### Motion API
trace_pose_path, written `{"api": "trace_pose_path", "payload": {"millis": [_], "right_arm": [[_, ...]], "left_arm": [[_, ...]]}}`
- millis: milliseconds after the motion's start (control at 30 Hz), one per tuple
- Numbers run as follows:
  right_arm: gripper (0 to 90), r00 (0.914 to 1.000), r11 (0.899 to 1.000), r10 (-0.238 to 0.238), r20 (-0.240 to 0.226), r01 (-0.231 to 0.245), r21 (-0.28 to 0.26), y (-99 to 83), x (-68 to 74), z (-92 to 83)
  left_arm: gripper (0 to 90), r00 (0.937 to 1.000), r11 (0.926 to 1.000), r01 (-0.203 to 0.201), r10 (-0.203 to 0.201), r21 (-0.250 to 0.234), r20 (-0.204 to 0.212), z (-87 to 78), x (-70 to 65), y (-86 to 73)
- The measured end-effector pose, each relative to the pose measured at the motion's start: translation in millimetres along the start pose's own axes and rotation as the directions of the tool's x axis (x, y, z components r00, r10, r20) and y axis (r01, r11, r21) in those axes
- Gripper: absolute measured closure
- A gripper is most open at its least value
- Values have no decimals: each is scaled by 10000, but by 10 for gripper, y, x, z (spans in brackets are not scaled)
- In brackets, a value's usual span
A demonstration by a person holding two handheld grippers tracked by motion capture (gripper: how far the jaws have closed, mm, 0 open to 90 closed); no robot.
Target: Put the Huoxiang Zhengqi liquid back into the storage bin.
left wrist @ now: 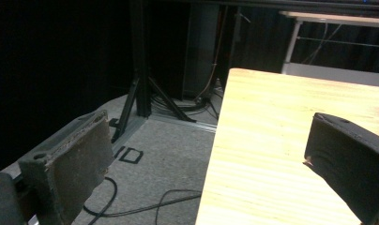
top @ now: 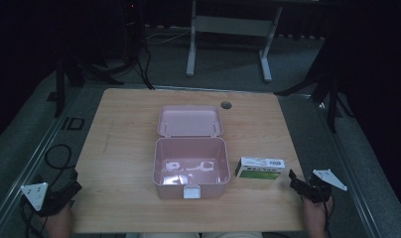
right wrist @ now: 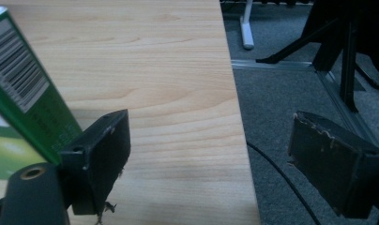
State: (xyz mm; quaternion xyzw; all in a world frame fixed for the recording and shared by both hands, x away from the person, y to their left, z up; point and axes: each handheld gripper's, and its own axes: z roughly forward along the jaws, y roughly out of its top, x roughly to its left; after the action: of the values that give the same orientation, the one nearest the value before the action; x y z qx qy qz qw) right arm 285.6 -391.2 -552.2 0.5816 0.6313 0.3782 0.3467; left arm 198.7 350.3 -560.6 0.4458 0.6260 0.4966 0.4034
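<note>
Right gripper view, right gripper (right wrist: 206,159) wide apart, empty, green box (right wrist: 23,98) beside it, left gripper (left wrist: 211,164) wide, empty

Pink case (top: 188,171), green-and-white barcoded carton (top: 260,168), pale wood-grain table (top: 124,148).

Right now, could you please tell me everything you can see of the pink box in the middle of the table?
The pink box looks like smooth plastic, rectangular with rounded corners. It stands open: its lid is swung back on the far side, inner face up. The tub looks empty, with glare on its floor. A white latch sits at the middle of the near wall. It rests on the wooden table; the green and white carton lies just to its right, apart from it. Neither gripper touches it.
</note>
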Motion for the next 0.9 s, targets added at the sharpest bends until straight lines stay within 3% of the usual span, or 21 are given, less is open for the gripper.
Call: {"api": "trace_pose_path", "payload": {"millis": [133, 167, 267, 433, 500, 533, 667, 767, 900], "right_arm": [[135, 9996, 9997, 244, -120, -244, -43, -1, -24, -3], [135, 9996, 9997, 244, -154, -244, -38, 0, -24, -2], [130, 9994, 9990, 244, -259, -234, 391, 15, -24, 18], [129, 9983, 9934, 445, -384, -401, 1074, 44, -57, 40], [127, 9989, 9897, 37, -463, 30, 1432, 47, -56, 55], [126, 9970, 9880, 77, -770, 43, 1545, 48, -75, 55], [111, 9862, 9801, -342, -1620, 648, 1874, 41, -100, 40], [104, 9699, 9713, -760, -2314, 1244, 2027, 36, -74, 30], [104, 9459, 9475, -1342, -2954, 2098, 2414, 27, -20, 25]], "left_arm": [[16, 10000, 9999, -57, 57, 93, 24, 7, -8, 2], [16, 9997, 9995, -248, 247, 178, 58, 14, -24, 1], [16, 9987, 9983, -490, 486, 301, 151, 25, -46, 2], [16, 9988, 9986, -398, 388, 339, 296, 28, -33, 5], [16, 9987, 9985, -413, 402, 357, 304, 29, -34, 5], [16, 9986, 9985, -415, 403, 359, 346, 31, -35, 5], [16, 9983, 9983, -415, 398, 402, 417, 37, -35, 7], [16, 9982, 9984, -380, 360, 424, 480, 39, -28, 9], [16, 9979, 9983, -365, 340, 448, 552, 42, -24, 10]]}}
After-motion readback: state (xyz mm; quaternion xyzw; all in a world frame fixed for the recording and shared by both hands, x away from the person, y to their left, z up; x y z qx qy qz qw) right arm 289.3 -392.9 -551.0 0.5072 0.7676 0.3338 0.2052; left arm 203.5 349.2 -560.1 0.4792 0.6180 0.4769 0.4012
